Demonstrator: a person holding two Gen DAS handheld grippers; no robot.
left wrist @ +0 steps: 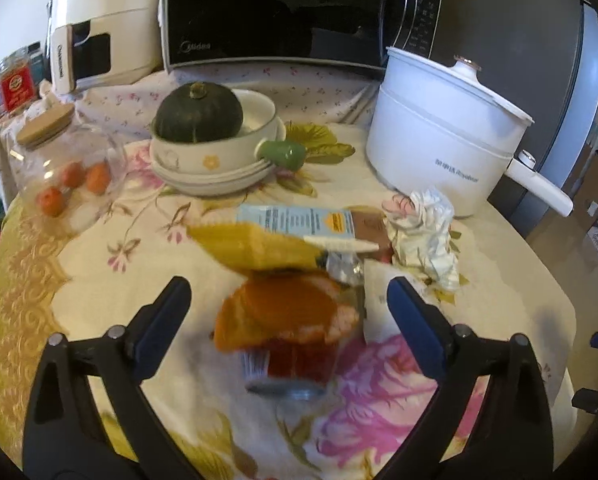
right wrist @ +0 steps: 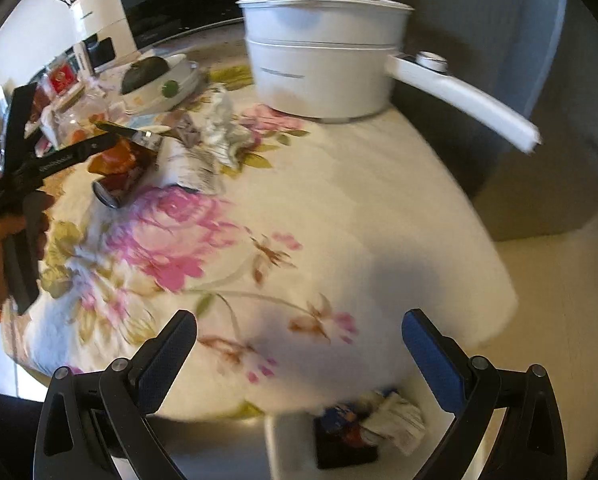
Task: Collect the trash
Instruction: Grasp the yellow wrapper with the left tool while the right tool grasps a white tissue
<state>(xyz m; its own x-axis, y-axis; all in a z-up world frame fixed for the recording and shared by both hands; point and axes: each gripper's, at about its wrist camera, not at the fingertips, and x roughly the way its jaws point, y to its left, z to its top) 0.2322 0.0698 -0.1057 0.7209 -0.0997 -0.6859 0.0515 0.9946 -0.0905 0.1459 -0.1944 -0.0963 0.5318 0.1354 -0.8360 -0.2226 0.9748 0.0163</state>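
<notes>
While both tongs (left wrist: 289,300) (right wrist: 299,334) gape empty, Midea marks the microwave (left wrist: 283,12)

My left gripper (left wrist: 289,300) and right gripper (right wrist: 299,334) match: black angular plastic arms, round silver screws at the joints, blue ribbed pads inside each fingertip. White lettering runs along one left arm.

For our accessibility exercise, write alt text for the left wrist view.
The open left gripper hovers over a trash pile of orange and yellow wrappers, a tipped can and crumpled paper on a floral tablecloth. Behind stand a squash in stacked bowls, a white pot and a microwave.
</notes>
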